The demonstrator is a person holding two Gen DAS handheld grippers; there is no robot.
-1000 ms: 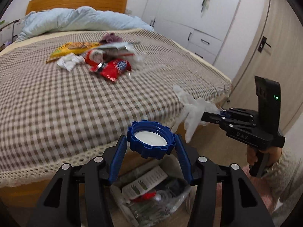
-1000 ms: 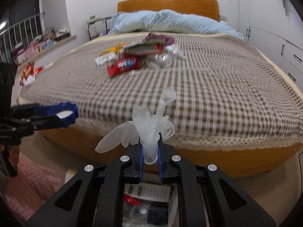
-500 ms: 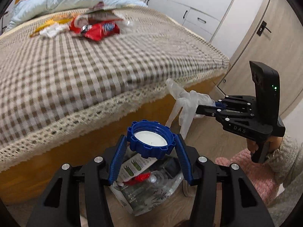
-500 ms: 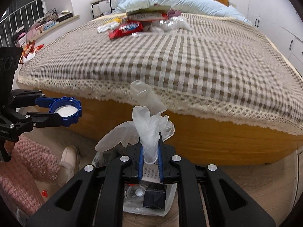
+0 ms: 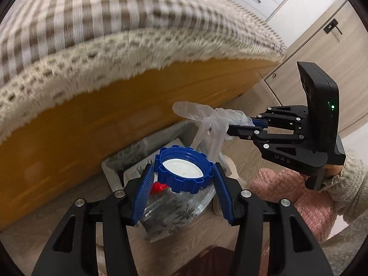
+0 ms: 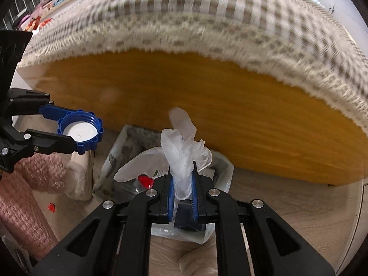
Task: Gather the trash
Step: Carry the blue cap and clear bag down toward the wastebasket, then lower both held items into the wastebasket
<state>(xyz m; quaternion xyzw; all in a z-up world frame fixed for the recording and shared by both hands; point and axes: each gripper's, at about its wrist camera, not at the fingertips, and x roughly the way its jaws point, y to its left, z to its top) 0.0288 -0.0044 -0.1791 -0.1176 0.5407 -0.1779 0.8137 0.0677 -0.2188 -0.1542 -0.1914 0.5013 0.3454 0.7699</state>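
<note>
- Trash goes in the clear bag (image 6: pixel 220 174) on the floor by the bed (image 6: pixel 207 96).
- Your left gripper (image 5: pixel 181 174) pinches the blue lid (image 5: pixel 182 169) above it.
- Your right gripper (image 6: pixel 182 184) squeezes the thin glove (image 6: pixel 181 147), at 2 o'clock from the lid, ready to drop.

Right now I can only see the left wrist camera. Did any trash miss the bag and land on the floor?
Observer: Yes. The right wrist view shows a small red scrap on the wooden floor, outside the clear patterned plastic bag.
Operator: What's inside the bag? My blue notched plastic cap hides it.
Observer: A dark box-shaped thing lies there, just beneath the right gripper, whose fingers pinch the clear disposable glove.
</note>
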